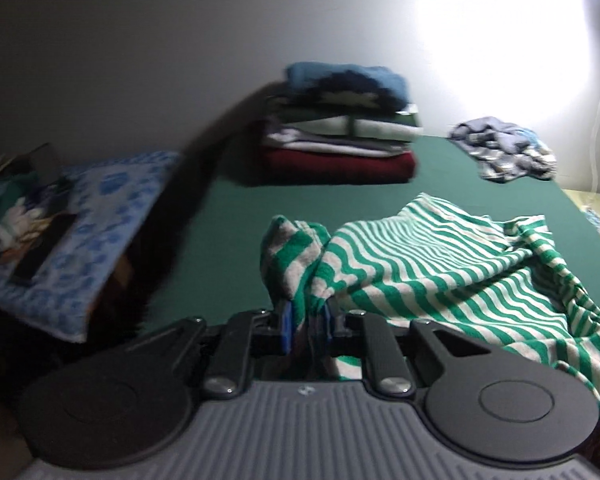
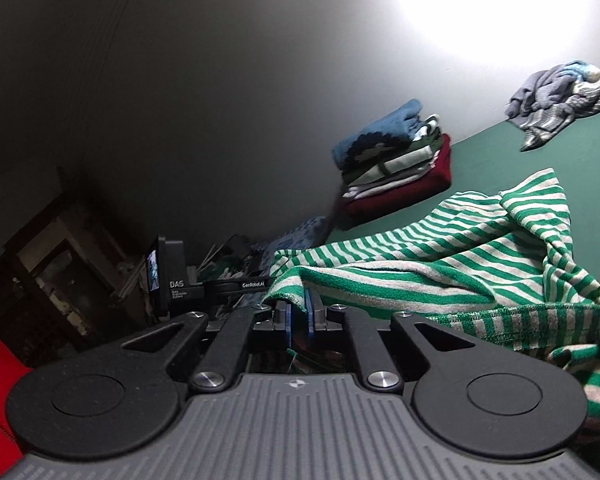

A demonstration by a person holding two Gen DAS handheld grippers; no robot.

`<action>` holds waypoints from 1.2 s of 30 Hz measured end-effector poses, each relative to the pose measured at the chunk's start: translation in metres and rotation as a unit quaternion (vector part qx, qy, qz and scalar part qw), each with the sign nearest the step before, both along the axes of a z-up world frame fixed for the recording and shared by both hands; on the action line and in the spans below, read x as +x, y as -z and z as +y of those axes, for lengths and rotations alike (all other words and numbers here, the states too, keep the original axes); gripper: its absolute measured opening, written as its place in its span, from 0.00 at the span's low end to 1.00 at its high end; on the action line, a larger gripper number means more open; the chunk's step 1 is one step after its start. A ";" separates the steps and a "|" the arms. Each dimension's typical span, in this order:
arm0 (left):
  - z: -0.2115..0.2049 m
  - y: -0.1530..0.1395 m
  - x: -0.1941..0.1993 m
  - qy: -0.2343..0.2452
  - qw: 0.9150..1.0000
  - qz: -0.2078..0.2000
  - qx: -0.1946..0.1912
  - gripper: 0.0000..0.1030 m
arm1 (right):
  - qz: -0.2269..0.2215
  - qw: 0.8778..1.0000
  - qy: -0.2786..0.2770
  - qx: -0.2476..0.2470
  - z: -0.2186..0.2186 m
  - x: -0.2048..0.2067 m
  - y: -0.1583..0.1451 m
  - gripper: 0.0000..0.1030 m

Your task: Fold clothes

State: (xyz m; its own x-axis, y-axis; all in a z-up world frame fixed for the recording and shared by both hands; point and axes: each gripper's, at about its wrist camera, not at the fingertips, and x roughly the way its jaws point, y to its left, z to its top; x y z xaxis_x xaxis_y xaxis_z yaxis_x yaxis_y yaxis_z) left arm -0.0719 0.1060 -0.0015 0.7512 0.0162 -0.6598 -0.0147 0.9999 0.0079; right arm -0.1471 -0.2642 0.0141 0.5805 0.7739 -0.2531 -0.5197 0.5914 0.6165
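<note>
left tool (image 1: 306, 316) grips striped shirt (image 1: 440, 264) | pads half-hidden | stack (image 1: 340, 132) blurred

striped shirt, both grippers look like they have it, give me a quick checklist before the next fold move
1. Left gripper grip: green and white striped shirt bunched between its fingers. ok
2. Right gripper grip: shirt edge pinched between its fingers. ok
3. Shirt flat between the grips: rumpled, with creases. not ok
4. Bare green table beyond the shirt to lay it on. ok
5. Folded stack apart from the shirt. ok
6. Sleeves and far hem located: cannot tell.
</note>
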 end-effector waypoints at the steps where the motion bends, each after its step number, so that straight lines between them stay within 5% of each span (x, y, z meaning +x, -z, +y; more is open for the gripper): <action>1: 0.009 0.006 0.001 -0.003 1.000 0.016 0.006 0.18 | 0.003 1.000 -0.018 -0.001 0.004 0.001 0.001 0.07; 3: 0.022 0.021 0.000 -0.003 0.998 0.057 0.010 0.29 | 0.013 0.999 -0.051 -0.002 0.012 0.004 0.003 0.07; 6: 0.026 0.035 -0.015 0.006 0.996 0.077 0.038 0.34 | 0.038 0.995 -0.090 -0.014 0.023 0.008 0.007 0.10; 11: 0.040 0.020 -0.051 0.018 0.996 0.042 0.073 0.48 | 0.061 0.984 -0.159 -0.055 0.038 0.005 0.010 0.15; 16: 0.039 0.000 -0.061 0.061 0.998 0.012 0.033 0.59 | 0.100 0.965 -0.181 -0.159 0.048 0.003 0.025 0.24; 18: 0.025 0.005 -0.059 0.092 0.995 0.020 0.015 0.66 | 0.095 0.968 -0.157 -0.171 0.036 0.001 0.020 0.29; 22: -0.005 0.025 -0.058 0.160 0.985 0.058 -0.025 0.65 | 0.090 0.984 0.004 -0.157 -0.020 0.003 0.002 0.76; 27: -0.037 0.048 -0.074 0.228 0.970 0.089 -0.009 0.71 | 0.166 0.957 0.201 -0.128 -0.070 0.009 0.021 0.76; 29: -0.044 0.059 -0.071 0.228 0.967 0.108 -0.010 0.65 | 0.200 0.945 0.214 -0.144 -0.072 0.012 0.039 0.73; 30: -0.046 0.061 -0.070 0.229 0.967 0.115 -0.010 0.54 | 0.209 0.942 0.214 -0.150 -0.070 0.012 0.046 0.71; 33: -0.050 0.066 -0.069 0.226 0.966 0.128 -0.009 0.14 | 0.217 0.941 0.206 -0.155 -0.056 0.012 0.063 0.44; 36: -0.045 0.067 -0.068 0.219 0.966 0.135 -0.025 0.01 | 0.205 0.941 0.215 -0.161 -0.047 0.009 0.063 0.27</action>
State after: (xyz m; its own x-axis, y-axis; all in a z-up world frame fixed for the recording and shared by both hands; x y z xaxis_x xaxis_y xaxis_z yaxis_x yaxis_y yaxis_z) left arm -0.1399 0.0606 -0.0683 0.4782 -0.3018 -0.8247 0.4064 0.9086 -0.0969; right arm -0.1382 -0.3112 -0.0492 0.6255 0.3352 -0.7046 0.0521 0.8831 0.4663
